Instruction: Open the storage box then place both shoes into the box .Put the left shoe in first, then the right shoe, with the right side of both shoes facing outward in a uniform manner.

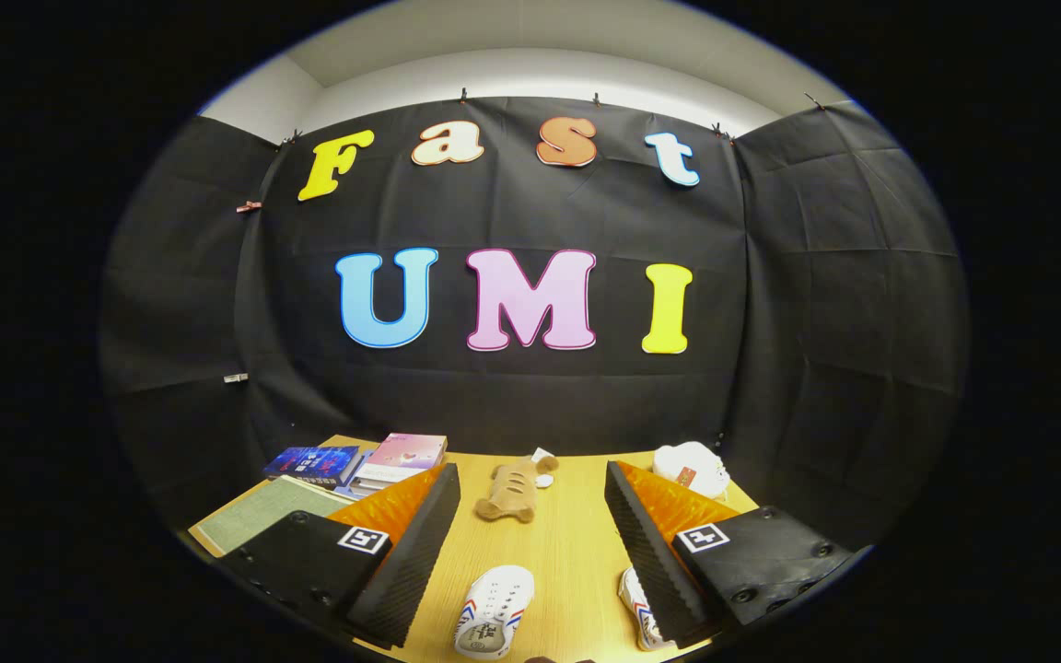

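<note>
On the table (577,552), one shoe (492,612) was set between the fingers of the gripper (530,552), which were held wide apart, and a second shoe (638,619) was partly hidden behind the right finger. A plush toy (507,493) was laid beyond them, a stack of books (355,463) to its left, and another soft toy (692,468) to its right, near the wall.

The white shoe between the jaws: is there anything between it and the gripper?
Nothing visible. The gripper is open, and the white shoe lies on the bare table between its jaws. The plush toy lies beyond them.
</note>
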{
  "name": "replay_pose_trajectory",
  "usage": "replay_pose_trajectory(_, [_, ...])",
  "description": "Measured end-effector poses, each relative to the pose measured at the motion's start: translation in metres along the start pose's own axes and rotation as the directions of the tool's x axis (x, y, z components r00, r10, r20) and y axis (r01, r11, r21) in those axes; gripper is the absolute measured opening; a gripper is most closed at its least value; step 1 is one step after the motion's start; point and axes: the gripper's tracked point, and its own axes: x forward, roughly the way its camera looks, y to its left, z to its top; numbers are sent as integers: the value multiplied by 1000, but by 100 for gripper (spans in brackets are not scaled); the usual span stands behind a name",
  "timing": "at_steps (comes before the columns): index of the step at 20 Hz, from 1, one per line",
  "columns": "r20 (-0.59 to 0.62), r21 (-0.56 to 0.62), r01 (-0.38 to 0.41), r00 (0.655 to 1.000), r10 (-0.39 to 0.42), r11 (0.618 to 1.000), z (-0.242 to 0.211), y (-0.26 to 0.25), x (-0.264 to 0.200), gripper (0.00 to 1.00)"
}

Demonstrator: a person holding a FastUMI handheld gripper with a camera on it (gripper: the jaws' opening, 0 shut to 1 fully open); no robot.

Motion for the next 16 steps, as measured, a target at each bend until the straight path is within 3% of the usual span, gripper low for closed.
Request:
replay_pose_trajectory(5, [-139,114,-109,983,124,987,-40,40,4,98])
replay_pose_trajectory(8, [-226,173,-198,945,234,965,-72,71,2,99])
replay_pose_trajectory(13, [-357,338,-321,826,436,885,-119,124,-20,99])
replay_pose_trajectory(16, [-419,426,-393,712,563,815,-148,156,-43,99])
